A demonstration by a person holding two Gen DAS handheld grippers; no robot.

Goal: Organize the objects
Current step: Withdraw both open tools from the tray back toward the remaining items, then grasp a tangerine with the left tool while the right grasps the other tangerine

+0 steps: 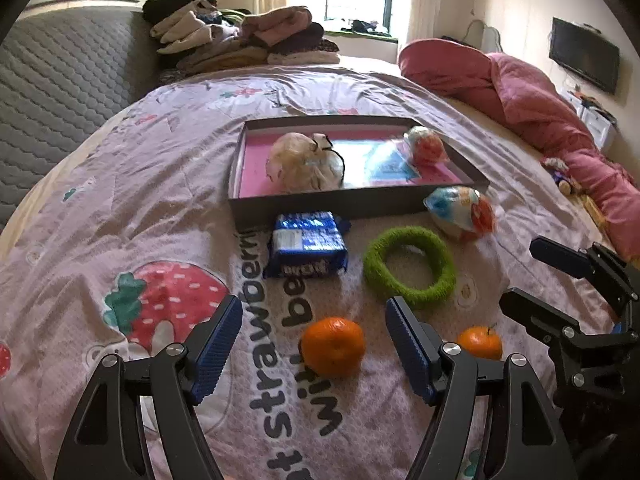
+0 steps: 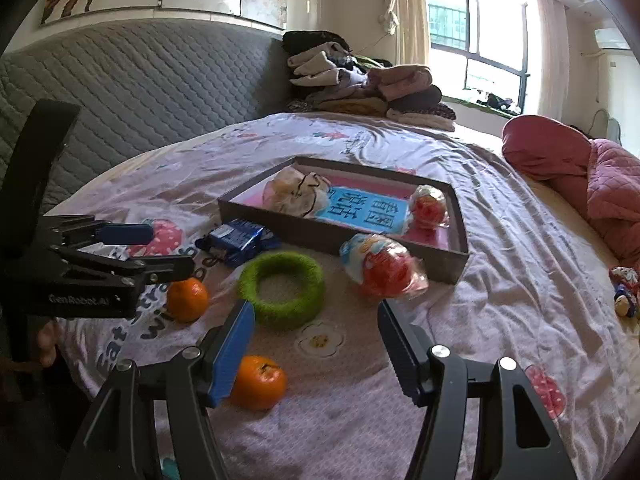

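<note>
A dark tray with a pink floor lies on the bedspread. It holds a cream drawstring pouch and a wrapped red-orange ball. In front of it lie a blue snack pack, a green fuzzy ring, a second wrapped ball and two oranges. My left gripper is open around one orange. My right gripper is open and empty, the other orange by its left finger.
Folded clothes are piled at the far end of the bed. A red quilt lies along the right side. A grey quilted headboard stands to the left. A small toy lies at the right edge.
</note>
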